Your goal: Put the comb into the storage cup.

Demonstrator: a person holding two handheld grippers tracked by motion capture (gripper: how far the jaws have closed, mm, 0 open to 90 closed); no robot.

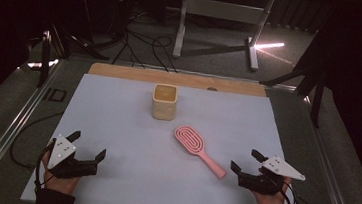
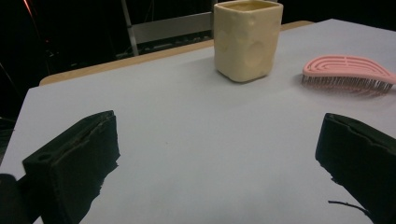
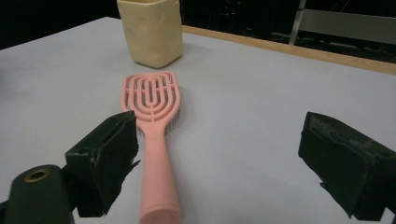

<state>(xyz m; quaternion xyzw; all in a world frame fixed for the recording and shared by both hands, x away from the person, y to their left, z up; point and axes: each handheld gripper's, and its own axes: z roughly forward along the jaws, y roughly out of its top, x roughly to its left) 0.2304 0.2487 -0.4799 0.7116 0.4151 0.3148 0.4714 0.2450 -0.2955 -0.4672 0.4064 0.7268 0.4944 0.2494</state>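
Both grippers wait near the front edge of the table (image 1: 119,101), and the pink hairbrush (image 1: 198,148) lies flat between its middle and the front right corner, bristles down, handle angled toward the right gripper (image 1: 247,161). That gripper has its jaws spread wide with nothing between them, and in the right gripper view the brush handle (image 3: 158,177) runs up just beside the near jaw, not touching it. The left gripper (image 1: 87,145) sits by the front left corner, jaws likewise wide apart and empty, well away from the brush. The brush looks like light, stiff moulded plastic with a smooth, probably slick handle, so it should lift easily but could swivel or slip in a loose pinch. The slim handle seems the place to take it, across its narrow width, close to where it meets the vented head (image 3: 153,95) so the head does not droop; the bristles underneath look springy and are best left alone. Behind it, toward the back edge, stands a cream cup (image 1: 164,102), upright and apart from the brush. The count: one hairbrush, one cup, two grippers.
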